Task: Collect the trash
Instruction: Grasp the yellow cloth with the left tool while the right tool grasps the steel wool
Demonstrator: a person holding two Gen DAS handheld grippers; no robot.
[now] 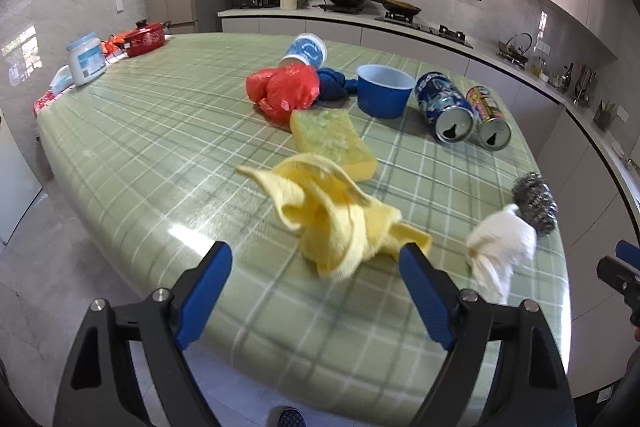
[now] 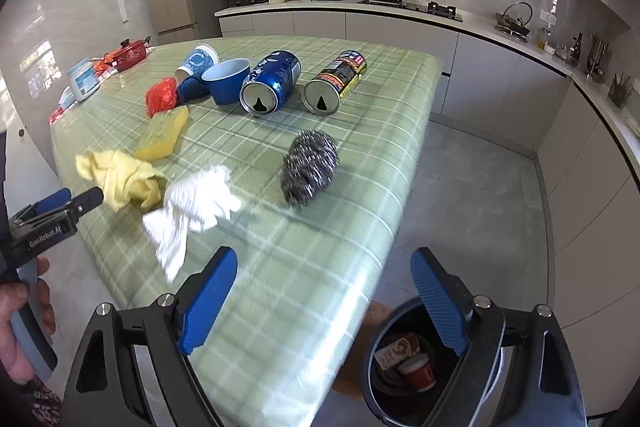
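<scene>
On the green checked table [image 1: 160, 131] lie a crumpled yellow cloth [image 1: 336, 219], a white paper wad [image 1: 500, 247], a steel scourer [image 1: 534, 203], a blue can [image 1: 442, 107] and a dark can [image 1: 486, 115] on their sides, a sponge [image 1: 332, 139], a red plastic bag [image 1: 284, 87] and a tipped paper cup [image 1: 304, 51]. My left gripper [image 1: 316, 249] is open, its fingertips on either side of the cloth's near end without pressing it. My right gripper [image 2: 324, 253] is open and empty over the table's near corner, with the paper wad [image 2: 196, 203] to its left and the scourer [image 2: 310, 167] ahead.
A dark bin [image 2: 384, 399] holding packaging stands on the floor below the right gripper. A blue bowl [image 2: 228, 81] and a blue cloth [image 2: 192, 87] sit by the cans. At the table's far left are a red pot [image 1: 144, 37] and a white jar [image 1: 86, 59]. Kitchen counters run behind.
</scene>
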